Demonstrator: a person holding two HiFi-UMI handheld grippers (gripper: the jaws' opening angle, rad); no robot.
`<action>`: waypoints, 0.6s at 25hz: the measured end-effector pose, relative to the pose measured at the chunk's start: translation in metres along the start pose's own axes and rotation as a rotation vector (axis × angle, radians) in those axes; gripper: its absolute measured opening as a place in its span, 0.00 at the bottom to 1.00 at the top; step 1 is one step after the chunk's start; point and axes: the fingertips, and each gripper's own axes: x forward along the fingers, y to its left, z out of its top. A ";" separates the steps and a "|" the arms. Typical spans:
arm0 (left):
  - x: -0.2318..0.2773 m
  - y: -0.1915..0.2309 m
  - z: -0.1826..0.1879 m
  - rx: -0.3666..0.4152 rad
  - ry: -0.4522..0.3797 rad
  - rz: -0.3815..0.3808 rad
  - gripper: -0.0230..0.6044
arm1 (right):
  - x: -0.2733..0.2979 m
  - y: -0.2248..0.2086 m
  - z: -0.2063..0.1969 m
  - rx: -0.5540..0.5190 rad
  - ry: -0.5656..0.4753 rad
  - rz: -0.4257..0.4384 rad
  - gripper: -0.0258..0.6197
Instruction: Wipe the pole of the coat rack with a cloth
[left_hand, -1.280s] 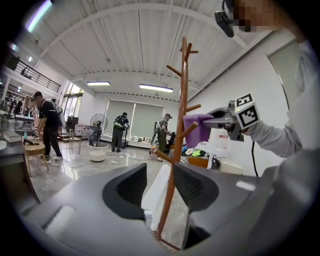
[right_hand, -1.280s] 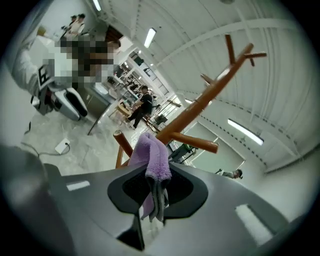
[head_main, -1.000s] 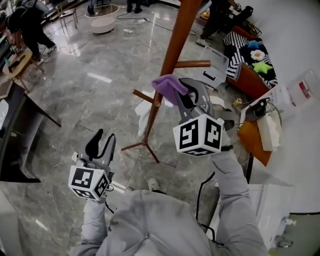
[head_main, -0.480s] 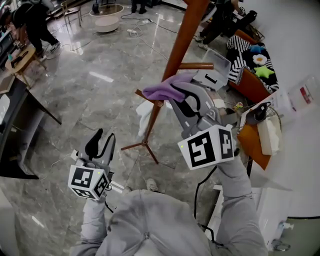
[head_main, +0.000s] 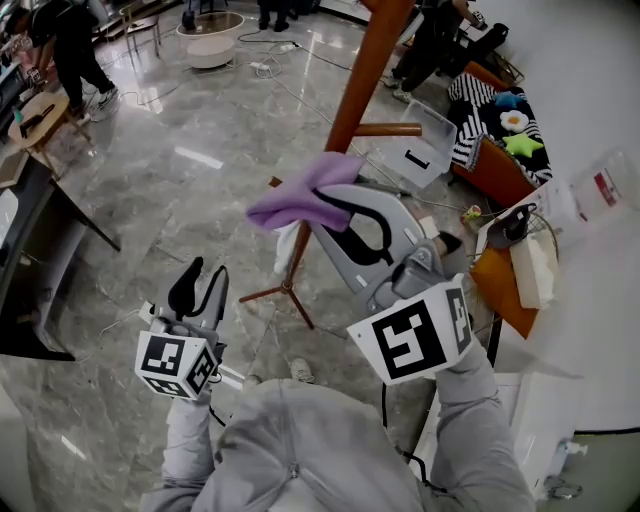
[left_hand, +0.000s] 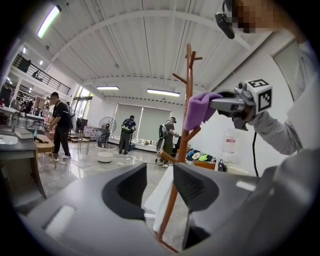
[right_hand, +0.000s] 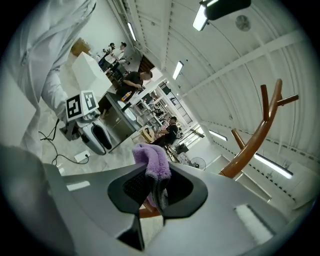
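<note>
The coat rack's brown wooden pole (head_main: 352, 95) slants up through the middle of the head view, with a side peg (head_main: 388, 129). My right gripper (head_main: 318, 208) is shut on a purple cloth (head_main: 298, 193), which lies against the pole's left side below that peg. The left gripper view shows the cloth (left_hand: 199, 109) against the pole (left_hand: 186, 95). In the right gripper view the cloth (right_hand: 153, 162) sticks up between the jaws, and the pole (right_hand: 252, 142) curves off to the right. My left gripper (head_main: 197, 284) hangs low at the left, open and empty, well away from the pole.
A white garment (head_main: 288, 238) hangs low on the rack above its splayed feet (head_main: 280, 292). A dark table (head_main: 45, 235) stands at the left. Boxes, an orange bag (head_main: 505, 280) and toys crowd the right side. People (head_main: 70, 45) stand at the far left.
My right gripper has carried the cloth leftward and lower along the pole, drawing nearer to the head camera. The left gripper has stayed put.
</note>
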 end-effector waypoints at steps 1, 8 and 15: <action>-0.001 0.000 0.001 -0.003 -0.002 0.001 0.31 | -0.001 0.001 0.007 0.017 -0.023 -0.004 0.12; -0.017 0.011 0.003 -0.011 -0.023 0.034 0.31 | 0.003 0.024 0.050 0.182 -0.157 0.005 0.12; -0.038 0.033 -0.002 -0.021 -0.017 0.083 0.31 | 0.027 0.066 0.014 0.489 -0.080 0.026 0.12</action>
